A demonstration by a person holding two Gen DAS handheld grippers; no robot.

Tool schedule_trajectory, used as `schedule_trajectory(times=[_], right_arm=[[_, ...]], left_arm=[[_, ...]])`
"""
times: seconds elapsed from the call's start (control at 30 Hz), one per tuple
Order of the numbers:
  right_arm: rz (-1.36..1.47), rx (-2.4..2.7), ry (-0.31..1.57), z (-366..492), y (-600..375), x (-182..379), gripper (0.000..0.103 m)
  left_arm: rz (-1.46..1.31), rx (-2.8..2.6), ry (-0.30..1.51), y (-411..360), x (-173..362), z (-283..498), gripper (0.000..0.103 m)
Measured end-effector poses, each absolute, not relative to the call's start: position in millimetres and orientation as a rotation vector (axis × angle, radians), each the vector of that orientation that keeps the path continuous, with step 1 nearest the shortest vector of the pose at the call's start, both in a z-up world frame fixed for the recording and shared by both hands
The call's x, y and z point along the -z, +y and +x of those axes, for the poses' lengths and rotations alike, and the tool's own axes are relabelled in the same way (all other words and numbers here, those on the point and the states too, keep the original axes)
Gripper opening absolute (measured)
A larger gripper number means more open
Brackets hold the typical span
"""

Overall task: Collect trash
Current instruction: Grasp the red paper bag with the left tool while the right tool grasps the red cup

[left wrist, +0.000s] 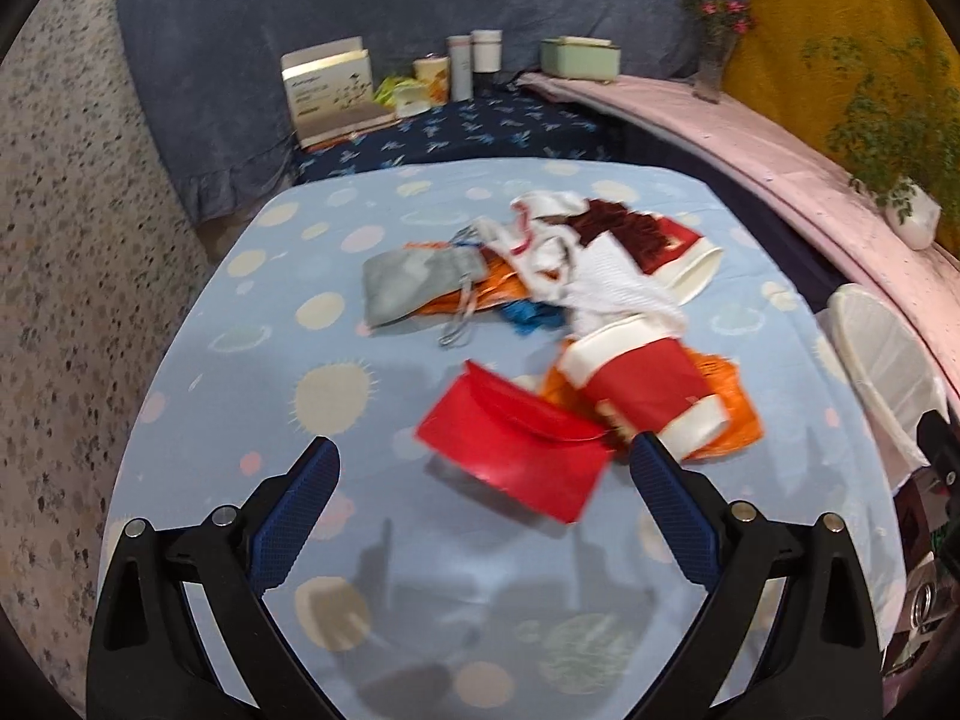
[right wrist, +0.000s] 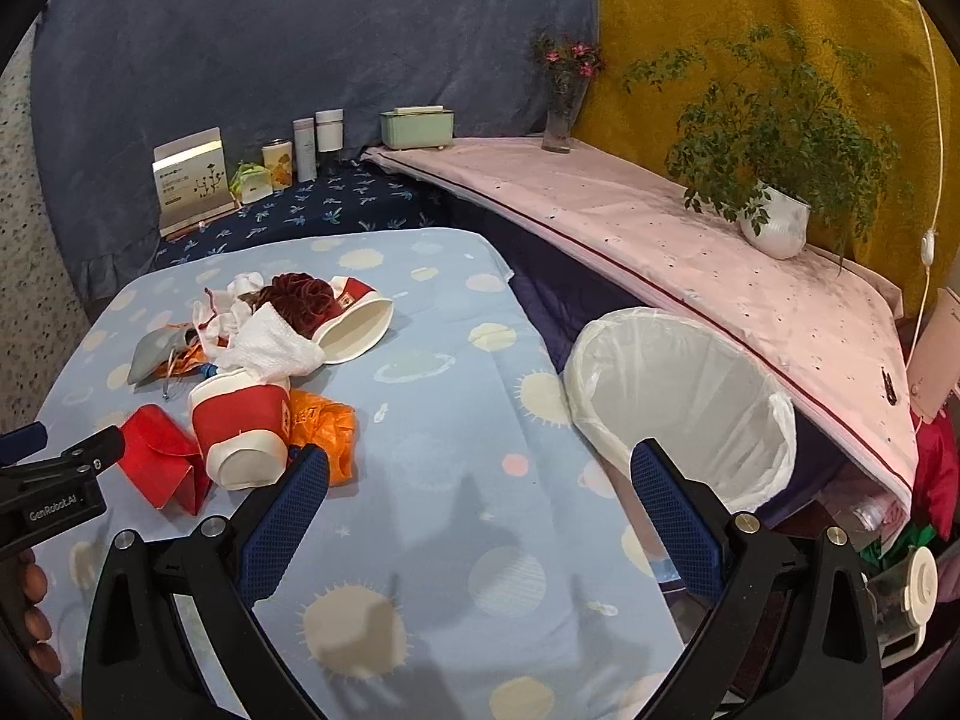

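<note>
A heap of trash lies on the light blue patterned tablecloth (left wrist: 252, 372). It holds a red folded paper box (left wrist: 510, 450), a red and white paper cup (left wrist: 648, 390) on an orange plastic bag (left wrist: 729, 414), a second cup (left wrist: 690, 264), white tissue (left wrist: 618, 288) and a grey pouch (left wrist: 414, 282). My left gripper (left wrist: 483, 459) is open and empty, just short of the red box. My right gripper (right wrist: 480, 468) is open and empty, between the heap (right wrist: 240, 414) and a white-lined bin (right wrist: 678, 402) at the table's right edge.
A pink covered shelf (right wrist: 660, 228) runs along the right with a potted plant (right wrist: 774, 222) and a flower vase (right wrist: 564, 114). Boxes and jars (right wrist: 300, 150) stand at the back on a dark blue cloth. The left gripper's body shows in the right wrist view (right wrist: 54, 486).
</note>
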State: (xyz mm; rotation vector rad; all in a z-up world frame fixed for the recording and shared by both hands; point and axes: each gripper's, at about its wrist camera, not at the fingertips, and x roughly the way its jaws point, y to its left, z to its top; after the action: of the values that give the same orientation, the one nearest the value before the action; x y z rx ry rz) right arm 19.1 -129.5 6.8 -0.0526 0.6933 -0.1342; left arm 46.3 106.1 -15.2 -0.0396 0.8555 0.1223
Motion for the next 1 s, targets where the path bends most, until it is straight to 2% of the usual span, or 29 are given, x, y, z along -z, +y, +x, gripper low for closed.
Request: schedule_trajectory(times=[0.43,0.5,0.57,0.6,0.63,0.67,0.73,0.87,1.0], right_arm=[[-0.068,0.059,0.744,49,-96,14,0.096],[-0.058,0.047,0.756,52,-94,17,0.096],[-0.053,0.036,0.767,55,-91,21,0.096],[-0.053,0.03,0.771,56,-89,22,0.096],[-0.055,0.024,0.776,57,-86,24,0.096],[-0.057,0.018,0.779,58,-84,25,0.095],[-0.062,-0.007,0.787,60,-77,27,0.09],[-0.057,-0.062,0.814,66,-62,33,0.081],[-0.06,-0.109,0.825,70,-46,38,0.079]], left_arm=[[-0.185,-0.033,1.007,118,61,79,0.091],[-0.212,-0.011,1.022,118,65,82,0.083],[-0.251,0.045,1.037,118,68,84,0.06],[-0.264,0.068,1.046,118,69,85,0.055],[-0.28,0.089,1.051,118,70,86,0.045],[-0.29,0.103,1.054,119,69,85,0.029],[-0.3,0.133,1.046,121,67,84,0.016],[-0.296,0.159,1.014,123,57,78,0.0],[-0.26,0.148,0.98,128,48,74,0.0]])
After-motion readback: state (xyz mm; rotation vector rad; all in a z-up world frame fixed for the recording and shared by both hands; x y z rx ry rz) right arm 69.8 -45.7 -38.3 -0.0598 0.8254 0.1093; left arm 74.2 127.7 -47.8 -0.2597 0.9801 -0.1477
